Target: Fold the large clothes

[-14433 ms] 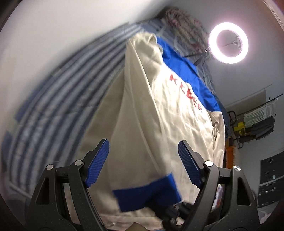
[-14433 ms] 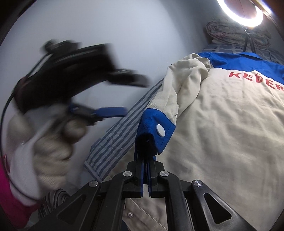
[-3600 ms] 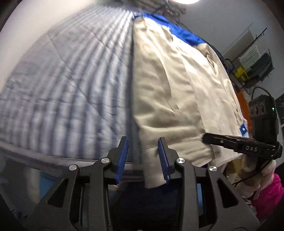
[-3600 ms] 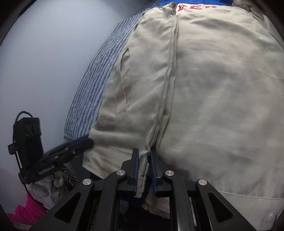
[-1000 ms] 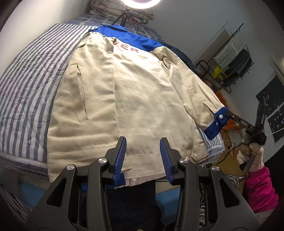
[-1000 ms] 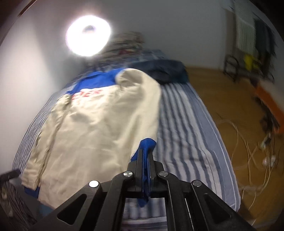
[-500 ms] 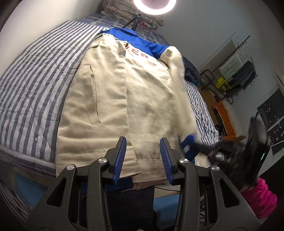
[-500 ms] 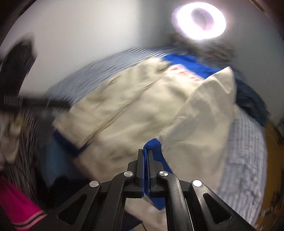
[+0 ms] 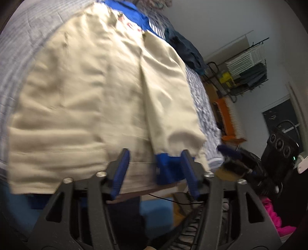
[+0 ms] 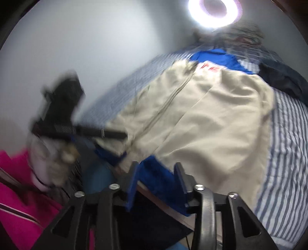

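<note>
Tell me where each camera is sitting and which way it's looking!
Left wrist view: sits on the left gripper, looking along its opening jaws across the beige jacket on the striped bed; the right gripper shows at right.
Right wrist view: sits on the right gripper, looking up the bed toward the ring light; its jaws are opening, the blue cuff between them; the left gripper and a gloved hand show at left.
Both show the jacket, the bed and the cuff.
</note>
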A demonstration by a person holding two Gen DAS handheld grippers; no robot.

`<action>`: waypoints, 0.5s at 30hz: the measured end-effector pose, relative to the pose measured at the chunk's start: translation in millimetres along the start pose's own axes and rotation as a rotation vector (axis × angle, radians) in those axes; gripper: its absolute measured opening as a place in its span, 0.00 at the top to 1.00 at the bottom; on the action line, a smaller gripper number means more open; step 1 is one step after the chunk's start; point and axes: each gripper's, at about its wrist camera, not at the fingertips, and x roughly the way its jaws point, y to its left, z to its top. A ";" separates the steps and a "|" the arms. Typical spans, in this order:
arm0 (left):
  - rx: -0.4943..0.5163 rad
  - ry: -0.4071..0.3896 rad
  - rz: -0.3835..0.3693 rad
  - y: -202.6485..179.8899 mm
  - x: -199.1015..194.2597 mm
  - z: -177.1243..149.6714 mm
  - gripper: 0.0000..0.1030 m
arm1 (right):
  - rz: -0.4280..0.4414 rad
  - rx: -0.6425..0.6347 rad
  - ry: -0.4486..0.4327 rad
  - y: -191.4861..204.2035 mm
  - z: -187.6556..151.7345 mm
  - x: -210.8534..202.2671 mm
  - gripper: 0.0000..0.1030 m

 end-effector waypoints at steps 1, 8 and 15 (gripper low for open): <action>-0.016 0.026 -0.023 -1.3 8.9 -0.1 0.44 | -0.001 0.040 -0.031 -12.6 2.8 -10.5 0.54; -0.042 0.125 -0.034 -11.8 52.5 -2.9 0.44 | -0.091 0.311 -0.111 -114.4 20.7 -25.5 0.52; -0.082 0.171 -0.061 -1.8 72.7 -4.2 0.87 | -0.015 0.628 -0.131 -213.4 46.4 22.9 0.57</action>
